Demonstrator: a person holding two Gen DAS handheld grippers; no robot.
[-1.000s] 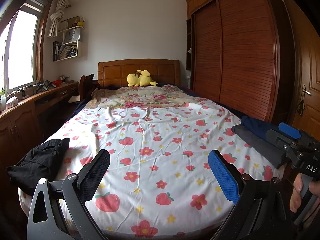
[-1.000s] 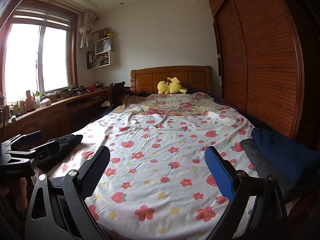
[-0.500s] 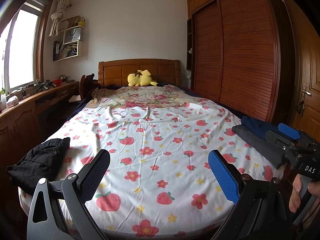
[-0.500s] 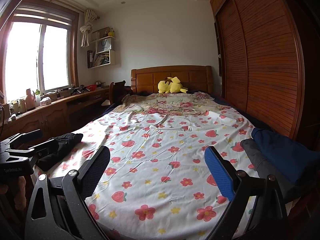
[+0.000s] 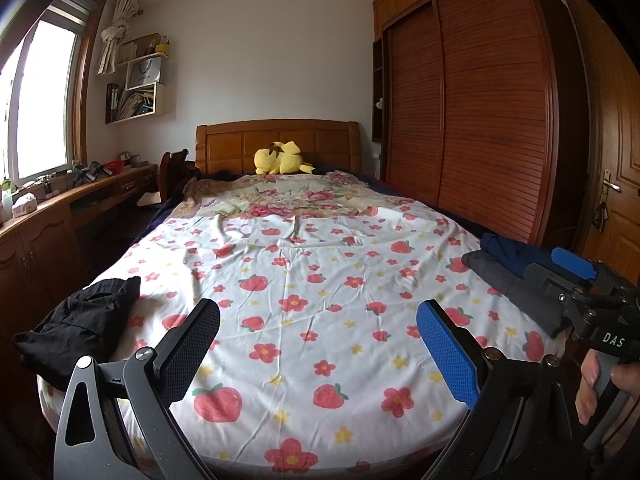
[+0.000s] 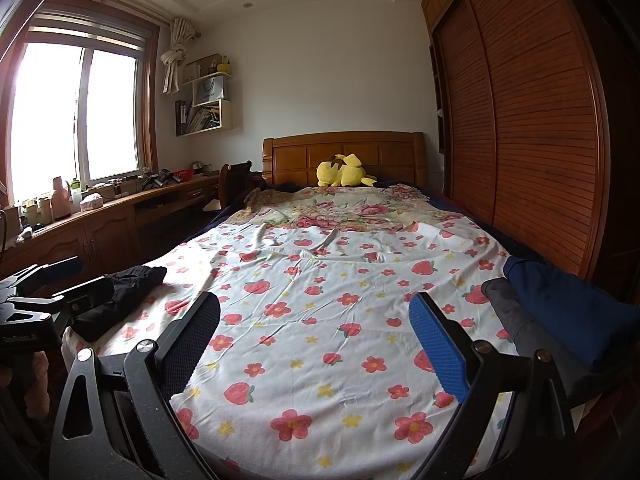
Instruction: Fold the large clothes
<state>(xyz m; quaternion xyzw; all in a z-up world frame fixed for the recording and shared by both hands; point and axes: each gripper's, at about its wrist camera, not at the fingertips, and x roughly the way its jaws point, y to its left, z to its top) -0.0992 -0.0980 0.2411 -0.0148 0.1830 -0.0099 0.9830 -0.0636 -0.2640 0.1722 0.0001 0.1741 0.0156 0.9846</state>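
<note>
A crumpled black garment (image 5: 78, 324) (image 6: 120, 300) lies at the bed's near left corner. On the near right edge rest a folded grey garment (image 5: 508, 288) (image 6: 510, 316) and a dark blue one (image 5: 516, 254) (image 6: 568, 312). My left gripper (image 5: 318, 344) hovers open over the foot of the flower-and-strawberry sheet (image 5: 320, 280) (image 6: 332, 304), holding nothing. My right gripper (image 6: 314, 338) is open likewise, empty, over the same end. Each gripper shows at the other view's edge, the right gripper (image 5: 580, 280) by the grey garment and the left gripper (image 6: 48, 292) by the black one.
A yellow plush toy (image 5: 280, 158) sits by the wooden headboard (image 5: 276, 140). A floral quilt (image 5: 288, 196) covers the far bed. A slatted wardrobe (image 5: 472, 128) lines the right side, with a door (image 5: 616, 160). A desk with clutter (image 6: 100, 216) runs under the window on the left.
</note>
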